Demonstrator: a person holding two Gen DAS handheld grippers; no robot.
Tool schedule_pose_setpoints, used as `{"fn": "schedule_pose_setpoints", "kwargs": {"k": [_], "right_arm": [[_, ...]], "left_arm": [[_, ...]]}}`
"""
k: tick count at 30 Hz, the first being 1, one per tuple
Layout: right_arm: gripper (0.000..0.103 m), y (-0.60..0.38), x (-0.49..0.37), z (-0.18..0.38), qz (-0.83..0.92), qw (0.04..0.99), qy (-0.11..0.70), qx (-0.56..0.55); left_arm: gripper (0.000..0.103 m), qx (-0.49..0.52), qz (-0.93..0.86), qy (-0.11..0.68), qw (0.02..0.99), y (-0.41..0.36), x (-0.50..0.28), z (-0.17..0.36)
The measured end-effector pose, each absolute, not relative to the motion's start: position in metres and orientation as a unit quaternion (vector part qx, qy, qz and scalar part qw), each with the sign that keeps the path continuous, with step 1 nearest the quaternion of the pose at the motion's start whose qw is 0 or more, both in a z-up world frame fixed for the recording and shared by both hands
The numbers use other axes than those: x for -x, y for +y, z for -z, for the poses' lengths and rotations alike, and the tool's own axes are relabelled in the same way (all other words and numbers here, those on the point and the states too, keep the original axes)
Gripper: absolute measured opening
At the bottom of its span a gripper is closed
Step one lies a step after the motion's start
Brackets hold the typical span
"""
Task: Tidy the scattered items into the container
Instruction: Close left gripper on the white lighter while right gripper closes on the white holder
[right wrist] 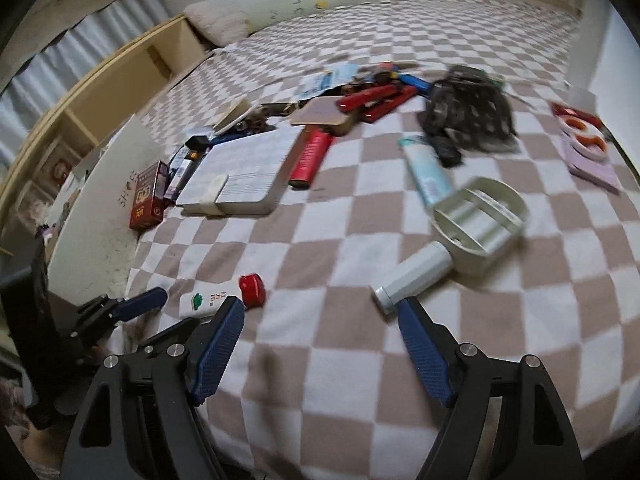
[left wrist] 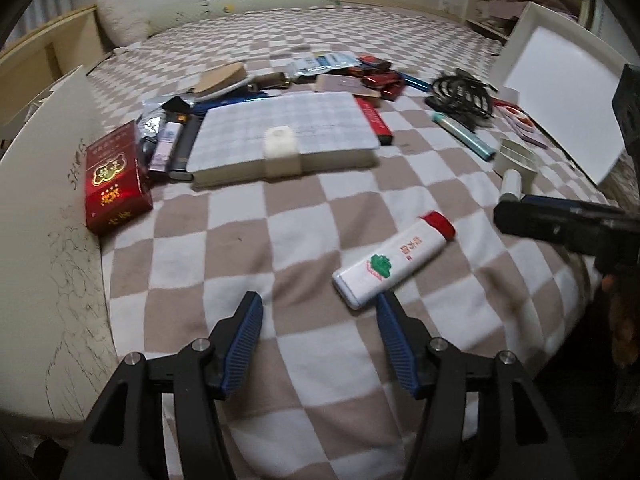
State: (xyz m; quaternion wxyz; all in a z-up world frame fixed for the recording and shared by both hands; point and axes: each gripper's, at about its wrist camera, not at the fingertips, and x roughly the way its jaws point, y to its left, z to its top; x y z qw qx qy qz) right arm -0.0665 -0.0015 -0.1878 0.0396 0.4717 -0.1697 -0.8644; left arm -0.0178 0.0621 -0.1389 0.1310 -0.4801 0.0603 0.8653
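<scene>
Checked beige-and-white bedding [left wrist: 304, 240] carried nearly everything that the task wanted gathered, so by my reading the tidying had barely begun. A white bottle with a red cap [left wrist: 394, 258] lay loose on the bed just ahead of the left tool [left wrist: 320, 312], whose blue pads stood apart with nothing between them. The right tool [right wrist: 322, 316] was likewise spread and empty; a white roller with a cylindrical handle [right wrist: 460, 236] lay just beyond its right pad, not gripped. Farther up the bed sat a white checked notebook [left wrist: 284, 132], a red carton [left wrist: 114, 178] beside a white board [left wrist: 44, 240] at the left, a long red box [right wrist: 310, 158], a pale blue tube [right wrist: 426, 174], a tangle of black cords [right wrist: 470, 114] and a heap of small red and blue packets [right wrist: 376, 94]. At the far right a white tray-like box [left wrist: 560, 100] stood tilted, most likely the container; the part of its inside that showed looked bare. Judged so, every item was still left to move, the bottle and the roller nearest
</scene>
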Motion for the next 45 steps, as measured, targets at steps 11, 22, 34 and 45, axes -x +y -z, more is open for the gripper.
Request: {"fn": "schedule_pose_setpoints", "kwargs": {"k": [11,22,34,45], "right_arm": [[0.080,0.025,0.060,0.174,0.877,0.046,-0.180,-0.443],[0.095,0.077,0.063,0.181,0.896,-0.014,-0.109,-0.431],[0.103,0.052,0.086,0.198,0.899,0.037,-0.010,-0.437],[0.103,0.039,0.092,0.197,0.897,0.048,0.047,-0.437]], "left_arm": [[0.076,0.483,-0.872,0.027,0.075,0.049,0.049,0.140],[0.101,0.459,-0.874,-0.004,0.159,0.074,0.041,0.136],[0.102,0.467,-0.868,0.016,0.165,0.098,0.059,0.145],[0.103,0.461,-0.872,0.042,0.163,0.116,0.059,0.152]]}}
